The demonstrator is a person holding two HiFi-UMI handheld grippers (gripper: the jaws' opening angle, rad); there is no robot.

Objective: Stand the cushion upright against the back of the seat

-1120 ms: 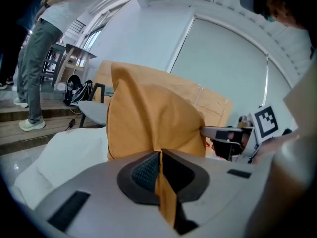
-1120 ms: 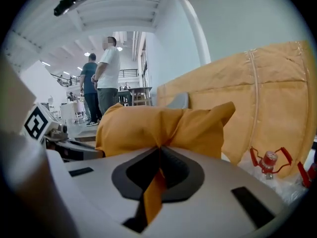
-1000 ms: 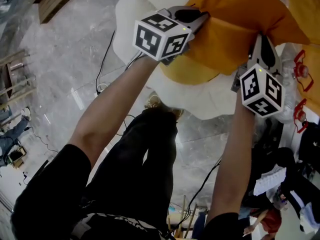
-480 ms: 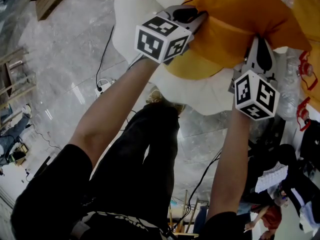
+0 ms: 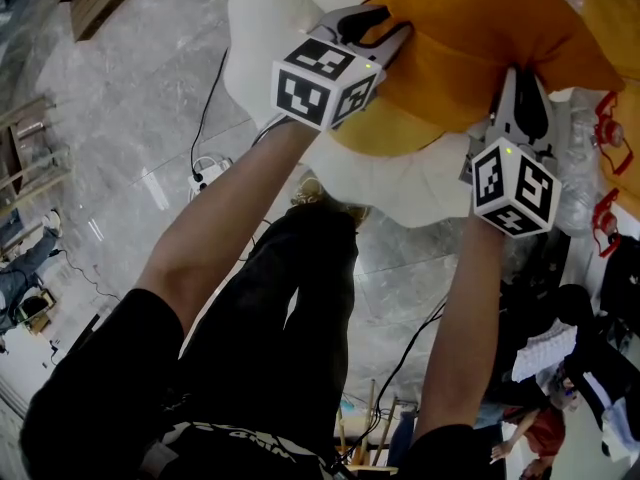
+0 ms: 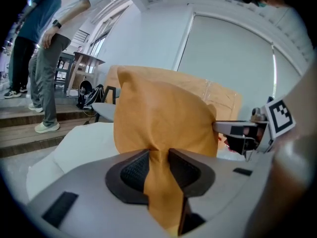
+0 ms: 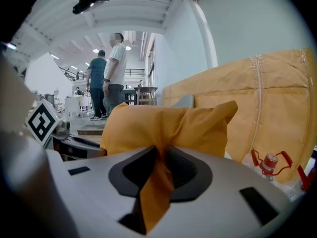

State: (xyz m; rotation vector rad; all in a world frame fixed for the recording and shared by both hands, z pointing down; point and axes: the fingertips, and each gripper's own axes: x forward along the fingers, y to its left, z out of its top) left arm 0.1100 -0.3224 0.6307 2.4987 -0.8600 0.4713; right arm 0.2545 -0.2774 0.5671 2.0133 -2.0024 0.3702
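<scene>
Over the seat point(image 5: 255, 38), we steady the cushion point(image 5: 470, 18)
Left claw point(image 6: 158, 153) and right claw point(image 7: 161, 158), just opening, pinch its fabric; we release evenly.

Open floor point(image 5: 120, 108) lies left of the seat point(image 5: 255, 38), crossed only by a cable point(image 5: 206, 118). On the right, bottles point(image 5: 603, 140) crowd the seat's edge. Behind the cushion point(image 5: 480, 28), an orange back point(image 7: 277, 108) closes the way.

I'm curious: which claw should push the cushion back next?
Left, probably. Both claws, jaws just opening, pinch cushion fabric, but the left claw is over the white seat; a bottle stands close beside the right claw.
</scene>
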